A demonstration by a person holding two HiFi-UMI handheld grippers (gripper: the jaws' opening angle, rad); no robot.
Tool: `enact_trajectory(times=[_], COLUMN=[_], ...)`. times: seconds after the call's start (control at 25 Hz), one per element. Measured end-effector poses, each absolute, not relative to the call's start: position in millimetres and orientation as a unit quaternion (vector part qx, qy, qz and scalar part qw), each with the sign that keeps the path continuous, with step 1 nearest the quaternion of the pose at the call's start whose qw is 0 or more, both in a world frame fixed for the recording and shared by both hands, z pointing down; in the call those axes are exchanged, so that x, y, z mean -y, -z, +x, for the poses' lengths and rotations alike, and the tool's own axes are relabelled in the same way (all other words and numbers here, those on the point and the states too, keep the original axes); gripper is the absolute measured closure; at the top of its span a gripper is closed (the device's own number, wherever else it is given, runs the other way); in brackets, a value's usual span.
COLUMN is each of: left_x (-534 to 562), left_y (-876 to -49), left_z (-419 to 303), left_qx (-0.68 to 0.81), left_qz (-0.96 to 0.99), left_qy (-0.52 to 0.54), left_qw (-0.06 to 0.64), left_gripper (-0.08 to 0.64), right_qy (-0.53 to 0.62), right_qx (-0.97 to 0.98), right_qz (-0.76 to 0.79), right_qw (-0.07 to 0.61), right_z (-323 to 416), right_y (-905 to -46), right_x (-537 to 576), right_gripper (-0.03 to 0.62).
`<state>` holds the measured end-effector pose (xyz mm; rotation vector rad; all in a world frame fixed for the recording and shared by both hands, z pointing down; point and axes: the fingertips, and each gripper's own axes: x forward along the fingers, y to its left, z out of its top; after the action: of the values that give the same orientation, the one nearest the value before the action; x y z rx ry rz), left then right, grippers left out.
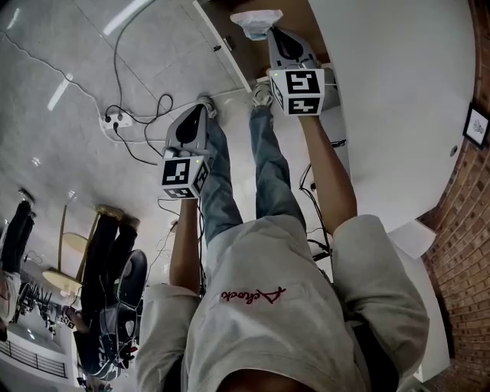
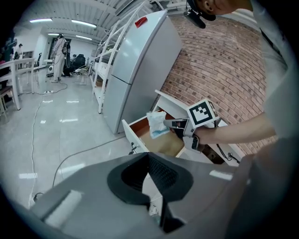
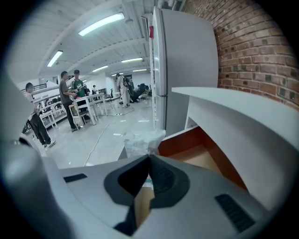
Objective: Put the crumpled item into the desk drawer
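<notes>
Clamping a crumpled item (image 1: 256, 21) at the top centre of the head view, the right gripper (image 1: 268, 32) has its jaws closed on the white wad, which sticks out past the tips. In the right gripper view the same gripper (image 3: 149, 158) shows its jaws pinched together on the crumpled item (image 3: 140, 142), pale and wrinkled just above the centre, with the wood-lined drawer (image 3: 201, 156) open to the right of it.

The left gripper view gives the side look: the crumpled item (image 2: 156, 123) – white with a bluish part – hangs from the right gripper (image 2: 169, 124) over the open drawer (image 2: 161, 142) at the frame's centre. Whether it touches the drawer's floor cannot be told.

The left gripper (image 1: 203, 109) sits left of centre in the head view, above the pale floor, well apart from the drawer (image 1: 228, 27). Its own view shows the left gripper (image 2: 148, 156) with jaws closed tip to tip and nothing between them.

A white desk (image 1: 398, 92) fills the upper right of the head view. A tall grey fridge (image 2: 140, 60) stands in the upper middle of the left gripper view, a brick wall (image 2: 224, 60) to its right.
</notes>
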<state>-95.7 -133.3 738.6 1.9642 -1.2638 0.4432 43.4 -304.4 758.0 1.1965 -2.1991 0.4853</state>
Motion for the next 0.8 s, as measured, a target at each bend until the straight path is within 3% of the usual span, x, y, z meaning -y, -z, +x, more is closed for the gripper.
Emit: enact_trajectory(times=[0.8], left_x=[123.9], left_y=[-754.7], left_z=[-102.2], left_qx=[0.488], left_qz=[0.753], left_qy=[-0.187], left_qw=[0.399], left_gripper=[0.551], right_qy=[-0.285], right_qx=[0.761], right_qz=[0.426], right_qw=[0.398], right_z=[44.8], right_y=[-879.7], right_x=[344.0], right_gripper=[0.58])
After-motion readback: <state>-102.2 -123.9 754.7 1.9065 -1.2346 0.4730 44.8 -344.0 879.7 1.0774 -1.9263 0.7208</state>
